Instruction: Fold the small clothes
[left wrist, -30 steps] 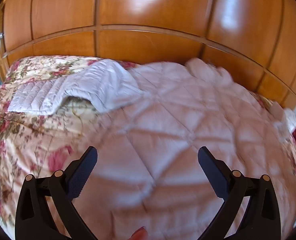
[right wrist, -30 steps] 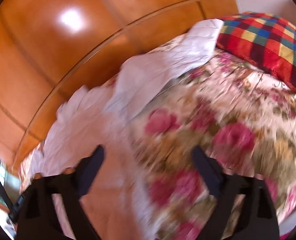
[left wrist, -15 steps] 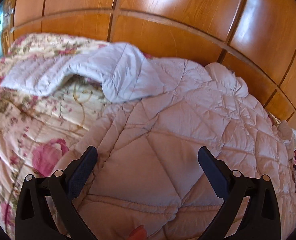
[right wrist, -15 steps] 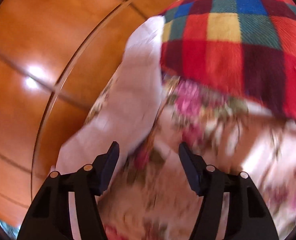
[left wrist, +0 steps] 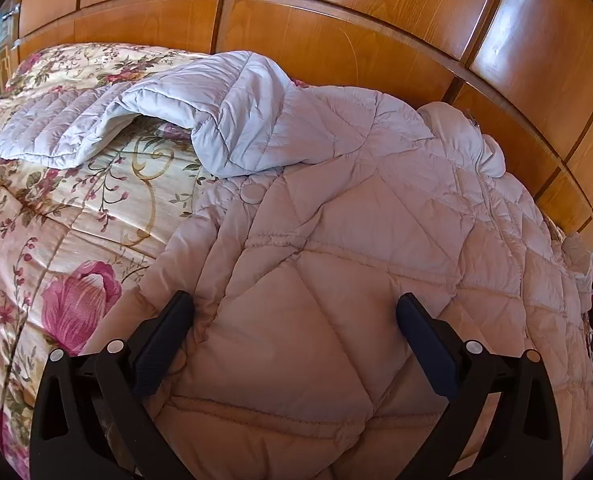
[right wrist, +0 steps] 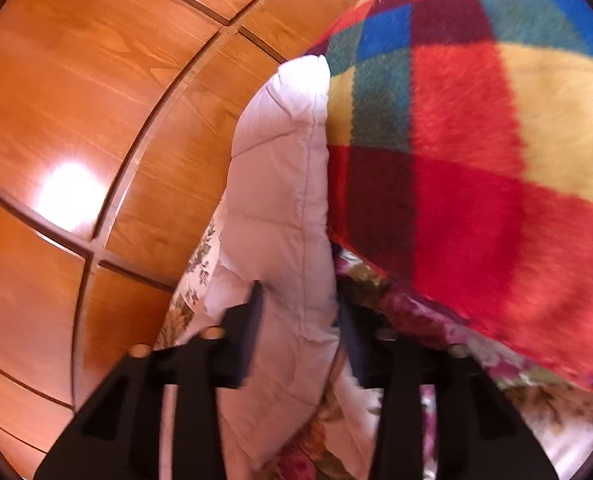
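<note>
Two views show us different ends of the same puffy white jacket (left wrist: 336,240). In the left view we see most of it spread flat on the flowery bedspread (left wrist: 56,220). Its body fills the middle, one sleeve (left wrist: 96,128) reaches far to the left, and the hood (left wrist: 464,140) lies by the wooden wardrobe (left wrist: 336,40). The jacket's long side runs from left to right across the bed, along the wardrobe doors.

Our left gripper (left wrist: 296,316) hangs low over the near edge of the jacket. Its jaws stand wide apart, one on each side of a puffy square, and they squeeze nothing.

In the right view we see only the other sleeve (right wrist: 288,184). It points away from us, toward the wardrobe, and lies right beside a checked blanket (right wrist: 476,140) of red, yellow, blue and green. That blanket hides the bed on the right. Our right gripper (right wrist: 300,308) has just been closing, and its jaws now pinch this sleeve between them.
</note>
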Motion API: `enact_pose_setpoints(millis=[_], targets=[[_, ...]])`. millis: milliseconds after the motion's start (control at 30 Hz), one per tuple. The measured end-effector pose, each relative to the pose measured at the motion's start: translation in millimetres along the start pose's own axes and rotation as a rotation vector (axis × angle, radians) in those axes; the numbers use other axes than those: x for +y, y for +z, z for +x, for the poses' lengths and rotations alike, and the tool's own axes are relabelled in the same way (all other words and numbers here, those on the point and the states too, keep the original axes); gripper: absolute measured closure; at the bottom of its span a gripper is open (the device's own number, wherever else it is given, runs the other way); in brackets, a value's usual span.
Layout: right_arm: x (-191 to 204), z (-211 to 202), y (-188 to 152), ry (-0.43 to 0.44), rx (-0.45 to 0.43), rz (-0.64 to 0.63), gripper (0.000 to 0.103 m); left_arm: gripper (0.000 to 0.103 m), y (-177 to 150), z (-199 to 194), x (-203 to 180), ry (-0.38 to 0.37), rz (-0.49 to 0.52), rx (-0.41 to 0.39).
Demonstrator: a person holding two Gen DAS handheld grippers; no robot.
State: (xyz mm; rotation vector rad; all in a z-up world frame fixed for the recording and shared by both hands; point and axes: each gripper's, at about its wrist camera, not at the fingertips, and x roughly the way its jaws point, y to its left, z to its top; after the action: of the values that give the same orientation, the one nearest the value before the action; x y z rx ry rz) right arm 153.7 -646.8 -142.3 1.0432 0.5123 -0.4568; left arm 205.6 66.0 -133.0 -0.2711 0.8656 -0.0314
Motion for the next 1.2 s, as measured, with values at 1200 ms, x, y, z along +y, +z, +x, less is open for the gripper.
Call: enact_pose_setpoints(millis=[1200], targets=[[308, -105, -279, 0.143, -0.106, -1.064, 0.099, 0.003, -5, -27, 25, -0.2, -0.16, -0.148]])
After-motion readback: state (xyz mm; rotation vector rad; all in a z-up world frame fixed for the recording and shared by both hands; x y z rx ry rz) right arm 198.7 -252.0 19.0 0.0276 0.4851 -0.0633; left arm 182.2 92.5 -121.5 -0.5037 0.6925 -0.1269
